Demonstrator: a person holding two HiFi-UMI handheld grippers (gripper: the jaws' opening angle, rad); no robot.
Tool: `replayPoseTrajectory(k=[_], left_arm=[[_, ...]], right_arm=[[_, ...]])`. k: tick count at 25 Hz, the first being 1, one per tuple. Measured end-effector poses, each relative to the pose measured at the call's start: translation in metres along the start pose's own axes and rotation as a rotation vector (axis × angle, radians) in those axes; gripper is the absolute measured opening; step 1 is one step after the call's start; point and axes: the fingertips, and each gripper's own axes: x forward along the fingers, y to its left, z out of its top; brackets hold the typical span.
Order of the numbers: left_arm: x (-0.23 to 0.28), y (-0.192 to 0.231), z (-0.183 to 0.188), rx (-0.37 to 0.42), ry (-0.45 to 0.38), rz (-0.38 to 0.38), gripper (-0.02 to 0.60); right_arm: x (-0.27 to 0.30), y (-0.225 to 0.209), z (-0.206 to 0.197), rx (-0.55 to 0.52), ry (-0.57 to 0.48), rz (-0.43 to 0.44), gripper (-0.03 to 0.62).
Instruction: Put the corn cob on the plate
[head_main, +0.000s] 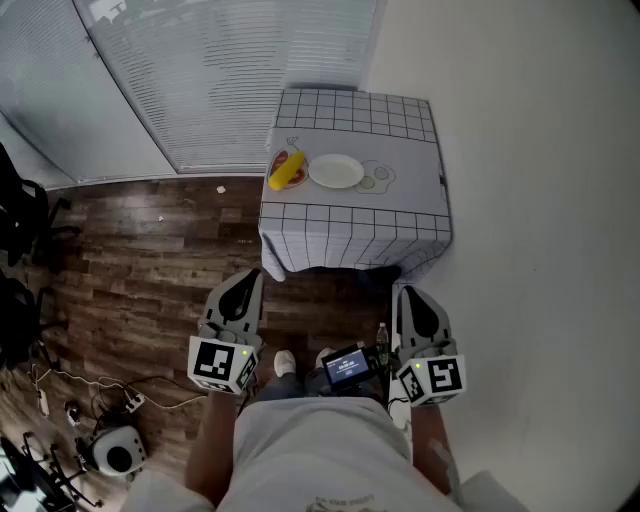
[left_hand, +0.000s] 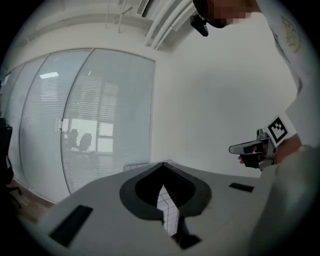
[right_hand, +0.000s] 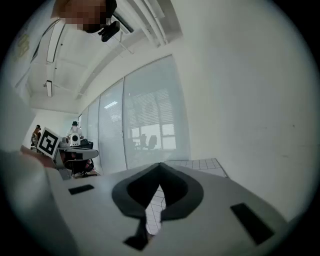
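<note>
A yellow corn cob (head_main: 287, 168) lies on a small table with a white checked cloth (head_main: 355, 225), left of an empty white plate (head_main: 336, 171). Both sit far ahead of me. My left gripper (head_main: 245, 283) and right gripper (head_main: 409, 297) are held close to my body, well short of the table, both shut with nothing in them. In the left gripper view the closed jaws (left_hand: 164, 192) hide most of the table, and the right gripper (left_hand: 242, 148) shows at the right. The right gripper view shows its shut jaws (right_hand: 159, 187) with the checked cloth (right_hand: 200, 164) beyond.
A wooden floor (head_main: 150, 260) lies between me and the table. A white wall (head_main: 540, 200) runs along the right, and window blinds (head_main: 220, 70) stand behind the table. Cables and a white device (head_main: 115, 450) lie on the floor at lower left; dark chairs (head_main: 20, 220) stand at the left edge.
</note>
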Motion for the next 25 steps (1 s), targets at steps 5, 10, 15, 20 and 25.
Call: replayPoseTrajectory(k=[5, 10, 15, 20, 25], left_arm=[[0.003, 0.001, 0.0, -0.002, -0.002, 0.004, 0.006], [0.006, -0.003, 0.002, 0.011, 0.005, -0.001, 0.006], [0.01, -0.006, 0.004, 0.016, 0.006, 0.014, 0.006], [0.017, -0.008, 0.004, 0.02, -0.002, 0.046, 0.006], [0.023, -0.014, 0.007, 0.032, -0.008, 0.059, 0.006]], right_arm=[[0.002, -0.002, -0.003, 0.018, -0.003, 0.008, 0.006], [0.003, -0.007, -0.004, 0.069, -0.017, 0.038, 0.006], [0.003, -0.006, 0.002, 0.081, -0.044, 0.089, 0.006], [0.001, -0.012, 0.003, 0.15, -0.069, 0.147, 0.006], [0.0, -0.016, 0.001, 0.127, -0.058, 0.165, 0.006]])
